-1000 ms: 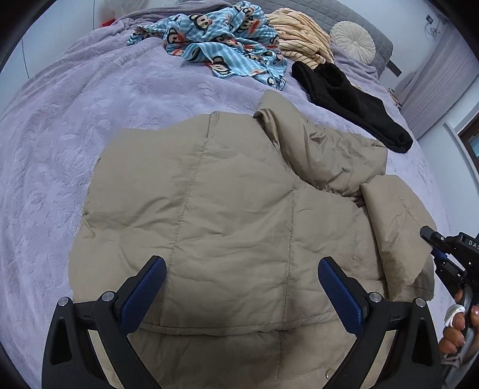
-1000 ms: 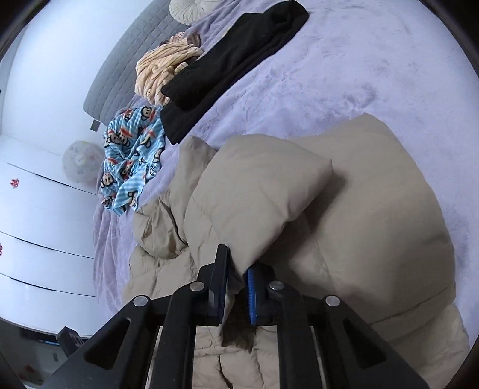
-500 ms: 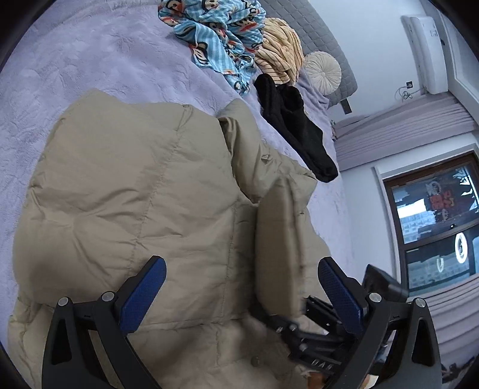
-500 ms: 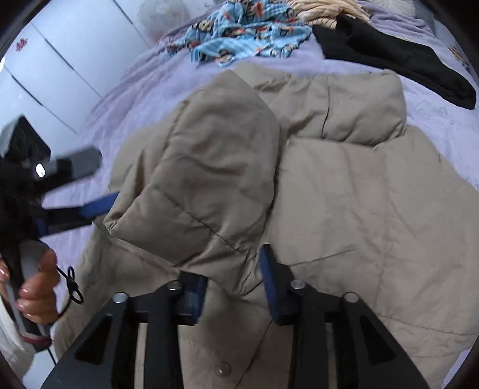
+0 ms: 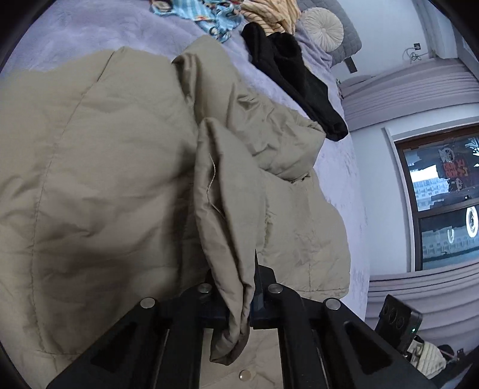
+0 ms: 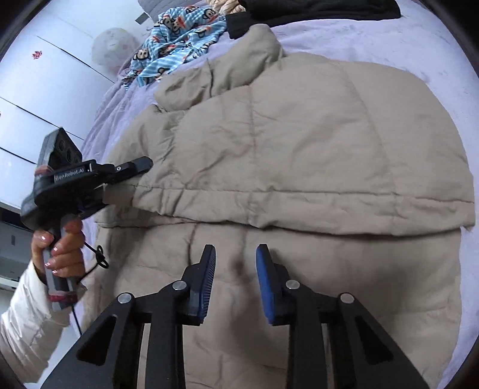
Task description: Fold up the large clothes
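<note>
Basically, left wrist view: left gripper (image 5: pixel 236 294) clamped on a fold of the beige puffer jacket (image 5: pixel 98 167), which is spread on the lilac bedspread (image 5: pixel 344 167). Right wrist view: right gripper (image 6: pixel 235 281) parted, holding nothing, hovering over jacket; left hand (image 6: pixel 60 248) grips its handle.

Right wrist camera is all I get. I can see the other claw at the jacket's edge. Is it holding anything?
Observer: Yes. The left claw is shut on a bunched flap of the tan jacket.
Operator: What's off to that side of the room?
Observer: A dark window, with pleated curtains below it.
Operator: Is there a pillow anywhere?
Observer: A round white cushion sits just past the black clothes.
</note>
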Action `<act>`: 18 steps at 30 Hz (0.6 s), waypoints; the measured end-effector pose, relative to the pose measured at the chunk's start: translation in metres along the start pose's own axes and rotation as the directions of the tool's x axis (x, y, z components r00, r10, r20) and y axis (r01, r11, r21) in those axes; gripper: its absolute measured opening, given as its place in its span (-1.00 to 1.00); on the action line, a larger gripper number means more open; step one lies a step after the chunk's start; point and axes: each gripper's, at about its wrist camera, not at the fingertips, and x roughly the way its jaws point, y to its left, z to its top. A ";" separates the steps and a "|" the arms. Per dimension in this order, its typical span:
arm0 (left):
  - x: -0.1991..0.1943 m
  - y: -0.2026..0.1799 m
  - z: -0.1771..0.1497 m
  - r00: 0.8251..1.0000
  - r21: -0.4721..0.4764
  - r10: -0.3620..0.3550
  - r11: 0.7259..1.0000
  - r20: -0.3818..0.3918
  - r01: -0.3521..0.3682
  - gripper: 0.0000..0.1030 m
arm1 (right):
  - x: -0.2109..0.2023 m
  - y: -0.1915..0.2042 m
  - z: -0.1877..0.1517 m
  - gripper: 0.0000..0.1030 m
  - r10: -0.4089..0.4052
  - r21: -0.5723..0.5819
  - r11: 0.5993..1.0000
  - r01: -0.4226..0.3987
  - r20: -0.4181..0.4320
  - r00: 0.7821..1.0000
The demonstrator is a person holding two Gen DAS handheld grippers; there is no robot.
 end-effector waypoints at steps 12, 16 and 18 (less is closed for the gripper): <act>-0.042 -0.001 -0.010 0.991 0.098 0.115 0.988 0.068 -0.122 -0.85 | -0.027 -0.092 0.040 -0.71 -0.336 0.110 0.940 0.322 0.159 0.928; -0.003 0.021 -0.023 0.972 0.118 0.233 0.965 0.012 -0.233 -0.83 | -0.017 -0.099 0.038 -0.81 -0.356 0.086 0.934 0.347 0.143 0.923; -0.008 0.018 -0.023 0.968 0.110 0.251 0.961 0.024 -0.252 -0.83 | -0.014 -0.093 0.038 -0.81 -0.370 0.076 0.929 0.363 0.150 0.917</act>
